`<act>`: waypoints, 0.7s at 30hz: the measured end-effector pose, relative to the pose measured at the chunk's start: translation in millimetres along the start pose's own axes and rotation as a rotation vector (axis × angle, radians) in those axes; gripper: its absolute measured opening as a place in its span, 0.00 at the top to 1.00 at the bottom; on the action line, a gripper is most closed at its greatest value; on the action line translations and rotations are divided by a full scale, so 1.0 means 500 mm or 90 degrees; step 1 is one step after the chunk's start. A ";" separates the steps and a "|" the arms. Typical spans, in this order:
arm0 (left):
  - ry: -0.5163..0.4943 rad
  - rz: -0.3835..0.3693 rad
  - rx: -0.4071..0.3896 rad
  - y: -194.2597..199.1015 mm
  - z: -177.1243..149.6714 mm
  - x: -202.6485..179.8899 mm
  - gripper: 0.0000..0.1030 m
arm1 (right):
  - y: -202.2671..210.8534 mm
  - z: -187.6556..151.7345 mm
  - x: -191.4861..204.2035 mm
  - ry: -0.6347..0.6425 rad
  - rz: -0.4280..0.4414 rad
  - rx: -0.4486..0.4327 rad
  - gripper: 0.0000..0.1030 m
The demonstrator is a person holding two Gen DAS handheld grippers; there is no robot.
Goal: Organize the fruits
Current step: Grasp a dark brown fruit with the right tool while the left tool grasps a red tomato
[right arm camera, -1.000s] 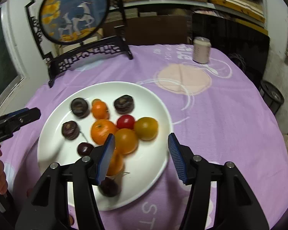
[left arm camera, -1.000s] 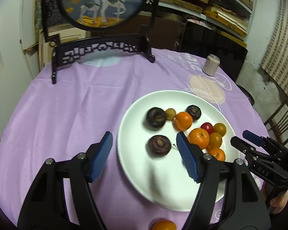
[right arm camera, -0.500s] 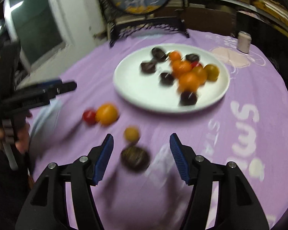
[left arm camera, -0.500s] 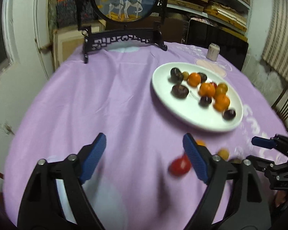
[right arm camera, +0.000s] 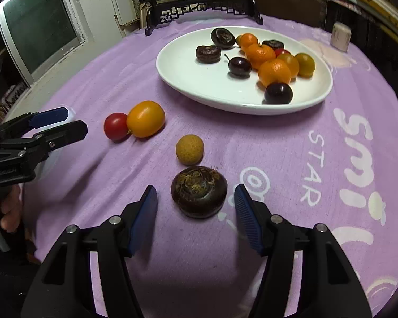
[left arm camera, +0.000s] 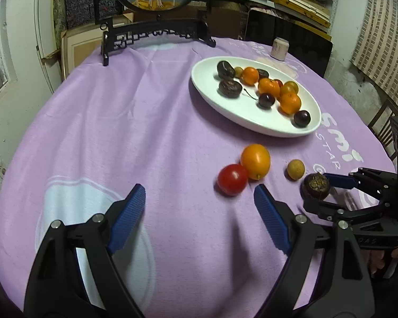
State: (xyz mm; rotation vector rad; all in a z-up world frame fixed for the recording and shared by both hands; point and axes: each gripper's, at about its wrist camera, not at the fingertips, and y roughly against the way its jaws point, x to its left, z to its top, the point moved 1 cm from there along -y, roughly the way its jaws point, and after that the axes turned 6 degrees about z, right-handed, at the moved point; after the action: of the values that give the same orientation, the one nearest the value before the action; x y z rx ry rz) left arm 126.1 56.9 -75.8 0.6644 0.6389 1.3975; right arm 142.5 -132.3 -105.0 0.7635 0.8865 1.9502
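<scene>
Pulled back from over the white oval ceramic plate since a second ago, both tools — now low above the near part of the lilac-clothed round table, facing four loose fruits. Right tool spread wide, straddling the dark brown flattened water-chestnut-like fruit without touching it — probably lined up to pinch it and carry it to the plate. Left tool also spread, holding nothing, aimed short of the small round red tomato that touches the oval orange-yellow tomato; likely next in line. Just beyond the dark fruit, a small tan rough-skinned round fruit, near but apart. Plate already loaded with mandarins, dark cherries and more dark fruits toward its far and right side; bare room left on the near-left part. Behind: a black carved-wood stand with a round painted screen, a small pale can. Nothing blocking the grasp, though the touching pair may roll if nudged.
</scene>
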 end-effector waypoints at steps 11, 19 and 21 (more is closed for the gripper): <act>-0.042 -0.013 0.031 -0.038 0.004 -0.055 0.17 | 0.034 -0.012 -0.043 -0.074 0.028 -0.012 0.59; -0.049 -0.011 0.065 -0.082 0.013 -0.073 0.43 | 0.056 -0.035 -0.068 -0.106 0.049 -0.016 0.59; -0.051 -0.016 0.063 -0.086 0.016 -0.077 0.43 | 0.060 -0.038 -0.072 -0.113 0.051 -0.018 0.59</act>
State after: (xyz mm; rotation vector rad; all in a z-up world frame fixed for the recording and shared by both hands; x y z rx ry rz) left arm 157.8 15.8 -101.8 0.7846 0.6539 1.3157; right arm 131.5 -181.0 -97.9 0.9526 0.7309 1.9259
